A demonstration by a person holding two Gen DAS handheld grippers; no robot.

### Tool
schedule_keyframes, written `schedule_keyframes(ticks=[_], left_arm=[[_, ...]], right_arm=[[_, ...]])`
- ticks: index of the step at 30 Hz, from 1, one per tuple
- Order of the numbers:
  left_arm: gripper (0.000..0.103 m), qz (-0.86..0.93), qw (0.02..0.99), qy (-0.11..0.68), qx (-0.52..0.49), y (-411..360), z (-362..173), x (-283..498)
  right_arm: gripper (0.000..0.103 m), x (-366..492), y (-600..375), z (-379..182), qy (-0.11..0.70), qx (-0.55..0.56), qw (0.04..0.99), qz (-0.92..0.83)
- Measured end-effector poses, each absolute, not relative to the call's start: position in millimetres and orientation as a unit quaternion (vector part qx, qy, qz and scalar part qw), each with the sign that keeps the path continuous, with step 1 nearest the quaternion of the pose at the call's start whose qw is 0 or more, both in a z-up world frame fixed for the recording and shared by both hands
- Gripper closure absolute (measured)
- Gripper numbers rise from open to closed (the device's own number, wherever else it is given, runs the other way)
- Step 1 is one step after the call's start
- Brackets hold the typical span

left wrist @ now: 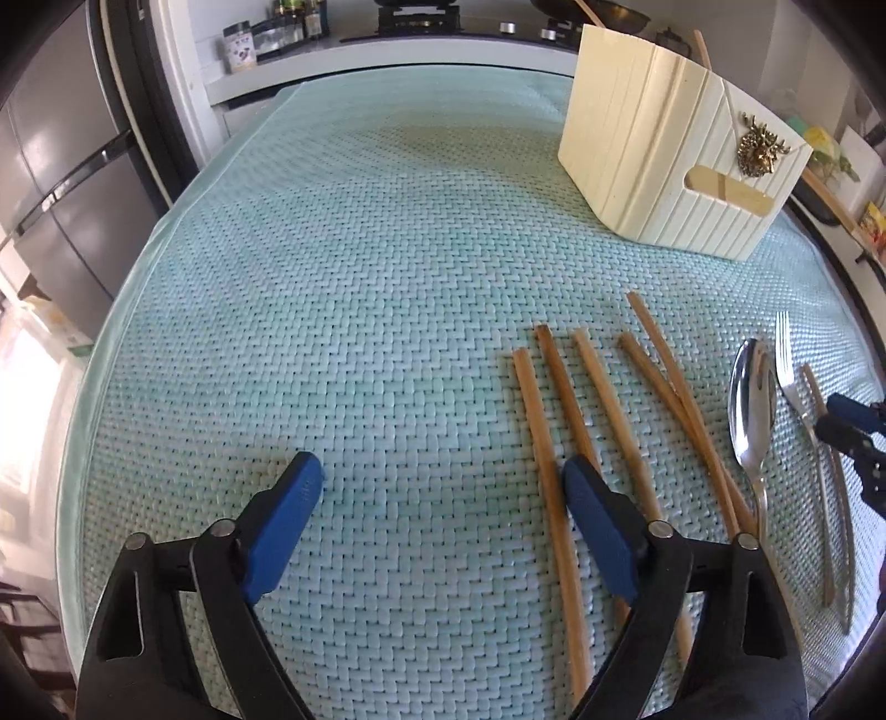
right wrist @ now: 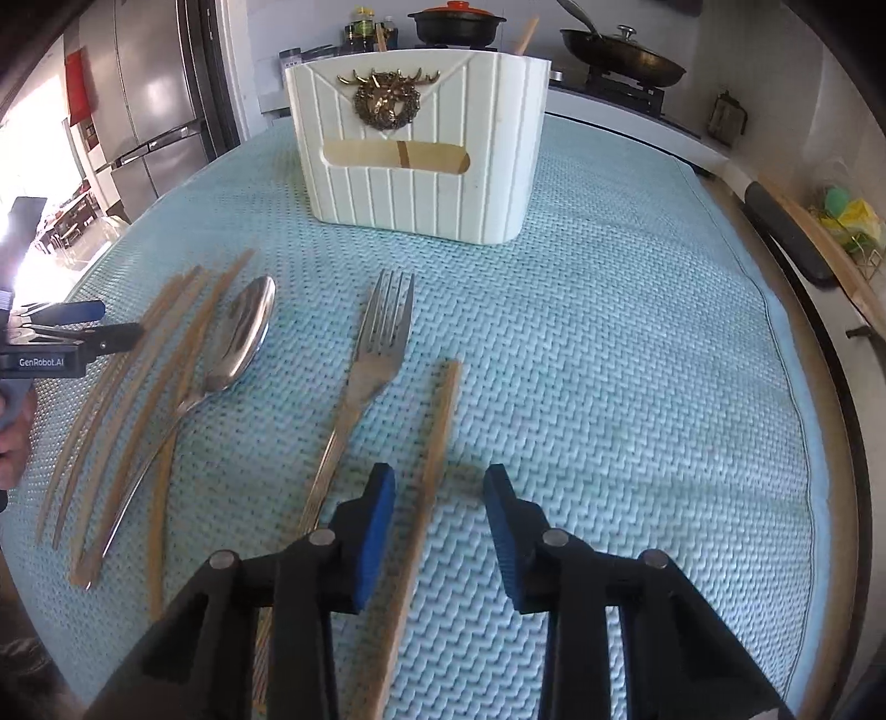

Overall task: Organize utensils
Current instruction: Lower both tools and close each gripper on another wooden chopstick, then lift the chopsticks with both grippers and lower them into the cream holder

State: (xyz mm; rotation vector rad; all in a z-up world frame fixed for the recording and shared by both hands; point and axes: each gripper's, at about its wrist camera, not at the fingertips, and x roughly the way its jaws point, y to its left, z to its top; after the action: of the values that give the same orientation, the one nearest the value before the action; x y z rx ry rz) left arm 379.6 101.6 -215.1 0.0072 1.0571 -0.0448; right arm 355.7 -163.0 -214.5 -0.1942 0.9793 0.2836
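Observation:
Several wooden chopsticks (left wrist: 554, 443) lie on a woven light-blue mat (left wrist: 332, 304), beside a steel spoon (left wrist: 750, 410) and a fork (left wrist: 789, 376). A cream utensil holder (left wrist: 675, 149) with a gold stag emblem stands at the back right. My left gripper (left wrist: 443, 487) is open and empty, its right finger over the leftmost chopsticks. In the right wrist view, my right gripper (right wrist: 440, 498) is open around a single chopstick (right wrist: 432, 471), right of the fork (right wrist: 382, 338) and spoon (right wrist: 243, 332). The holder (right wrist: 415, 144) stands ahead.
A stove with a pot (right wrist: 457, 25) and a pan (right wrist: 620, 52) stands behind the table. A steel fridge (right wrist: 149, 99) stands at the left. The mat's right edge (right wrist: 797, 360) runs near the table rim.

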Motion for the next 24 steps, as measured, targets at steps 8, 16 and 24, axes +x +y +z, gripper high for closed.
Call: schedule_keyframes(ticks=[8,16,24], left_arm=[[0.056,-0.048,0.853,0.518,0.030,76.1,-208.4,376.2],[0.098,-0.073,0.857,0.509,0.035,56.1,-205.0,385.6],[0.099,-0.082,0.890,0.449,-0.017,70.5,-161.0,370.6]], right_arm=[[0.094,380.1,-157.3,-211.6,0.477,-0.101,0.862,0.136],[0.097,399.8,-170.1,-211.1,0.478,-0.051,0.865,0.142],[0.097,386.2,-202.1,-168.1,0.426,0.035,0.888,0.169]])
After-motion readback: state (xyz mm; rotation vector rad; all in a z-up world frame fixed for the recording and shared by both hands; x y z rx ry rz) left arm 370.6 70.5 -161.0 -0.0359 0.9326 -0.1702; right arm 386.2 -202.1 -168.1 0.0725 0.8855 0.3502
